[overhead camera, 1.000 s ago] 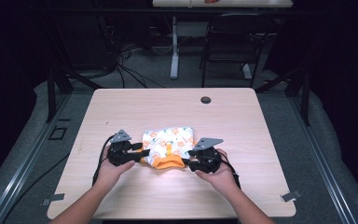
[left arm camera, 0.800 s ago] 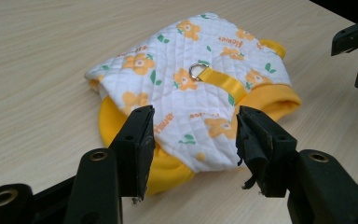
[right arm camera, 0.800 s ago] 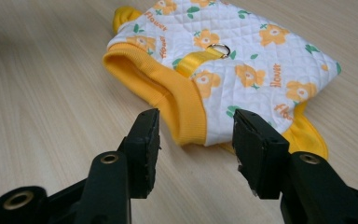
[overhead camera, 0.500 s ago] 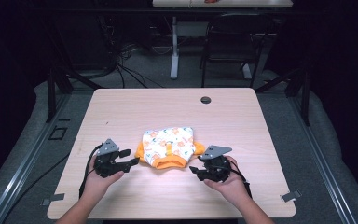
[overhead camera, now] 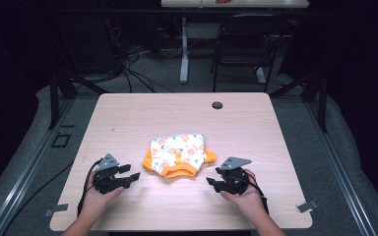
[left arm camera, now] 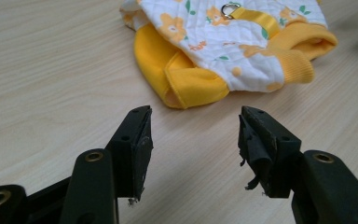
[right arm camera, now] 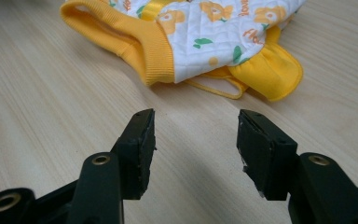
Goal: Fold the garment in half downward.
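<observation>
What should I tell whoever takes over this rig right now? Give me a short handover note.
Left gripper: open, nothing between the jaws, which have just been opening; it sits left of the garment.
Right gripper: open and empty too, jaws just opened; it sits right of the garment.
Small yellow and white flowered garment: lies folded, mid-table, apart from both grippers.
Done: garment looks folded and let go.
Left: probably nothing beyond checking the fold and drawing the hands away.

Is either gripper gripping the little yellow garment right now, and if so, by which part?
Nothing is held. The left gripper and right gripper stand open, apart from the garment, which lies loose on the table.
</observation>
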